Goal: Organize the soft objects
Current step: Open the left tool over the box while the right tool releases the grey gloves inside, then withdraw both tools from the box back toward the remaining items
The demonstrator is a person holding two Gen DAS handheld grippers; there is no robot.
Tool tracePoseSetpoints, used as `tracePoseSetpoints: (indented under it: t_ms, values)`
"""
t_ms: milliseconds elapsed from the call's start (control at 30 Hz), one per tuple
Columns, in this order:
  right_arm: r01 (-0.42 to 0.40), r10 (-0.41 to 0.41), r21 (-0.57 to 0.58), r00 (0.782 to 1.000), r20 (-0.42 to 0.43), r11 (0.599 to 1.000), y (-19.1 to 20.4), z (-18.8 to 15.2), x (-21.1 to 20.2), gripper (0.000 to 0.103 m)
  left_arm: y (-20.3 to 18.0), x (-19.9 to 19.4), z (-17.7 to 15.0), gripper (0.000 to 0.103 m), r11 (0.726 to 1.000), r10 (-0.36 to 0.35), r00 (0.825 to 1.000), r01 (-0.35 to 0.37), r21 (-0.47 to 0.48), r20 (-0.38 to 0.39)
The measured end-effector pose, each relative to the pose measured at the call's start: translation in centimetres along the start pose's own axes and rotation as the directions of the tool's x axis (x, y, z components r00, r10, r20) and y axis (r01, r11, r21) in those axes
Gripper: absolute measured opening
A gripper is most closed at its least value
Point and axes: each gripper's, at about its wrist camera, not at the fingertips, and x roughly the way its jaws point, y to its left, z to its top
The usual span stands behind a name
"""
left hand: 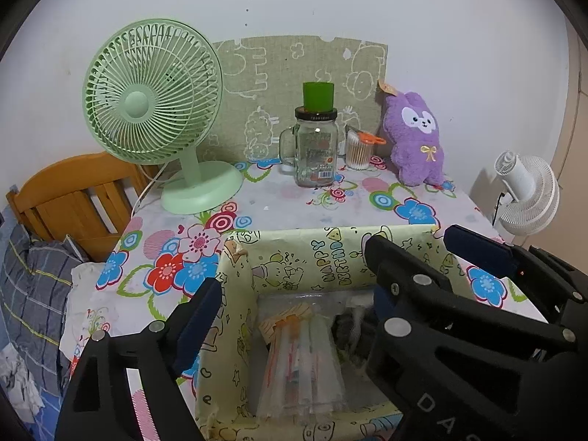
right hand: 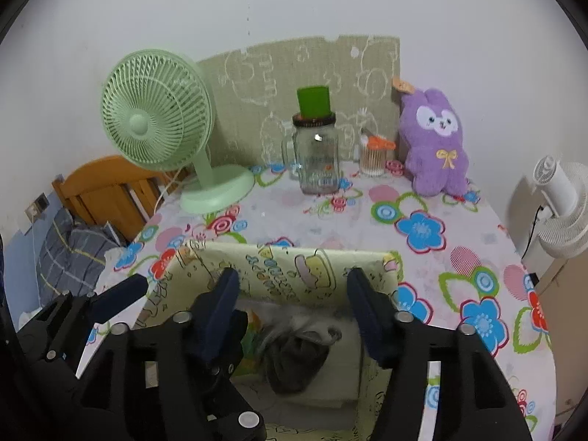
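Right wrist view: flowered tablecloth [right hand: 422,198], white wall [right hand: 294,7], both tools [right hand: 292,286] [left hand: 294,286] open above box [right hand: 279,261].

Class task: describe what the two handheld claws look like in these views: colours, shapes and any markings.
Both the left claw and the right claw have angular matte black plastic frames, silver round fasteners at the joints and flat dark navy finger pads. Pale embossed letters mark one black body. No cables or sleeves show.

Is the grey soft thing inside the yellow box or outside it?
Inside: the grey soft thing lies on the floor of the yellow box, within its walls.
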Motion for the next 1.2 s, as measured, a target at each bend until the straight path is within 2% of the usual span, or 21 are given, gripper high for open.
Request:
tracePoseSetpoints:
  t_ms: [67,267,500,1200]
  values:
    - [0.001,-0.001,-0.001,1.000,0.002,1.000,0.1,0.1,-0.3,0.068,0.0,-0.4,0.0,0.089,1.000,-0.001,1.000,0.001,-0.001,0.005]
    - [0.026,-0.026,-0.006,0.999,0.028,1.000,0.3,0.2,-1.9,0.083,-0.1,-1.9,-0.1,0.095,1.000,-0.007,1.000,0.007,-0.005,0.026]
    - [0.040,-0.039,-0.003,0.997,0.069,0.999,0.5,0.0,-4.6,0.092,-0.6,-4.3,-0.3,0.098,1.000,-0.003,0.998,0.003,0.000,0.066]
    - [0.065,-0.063,-0.007,0.982,0.178,0.998,1.2,-1.5,-12.6,0.103,-2.2,-11.1,-2.0,0.102,1.000,0.006,0.987,-0.005,-0.005,0.159]
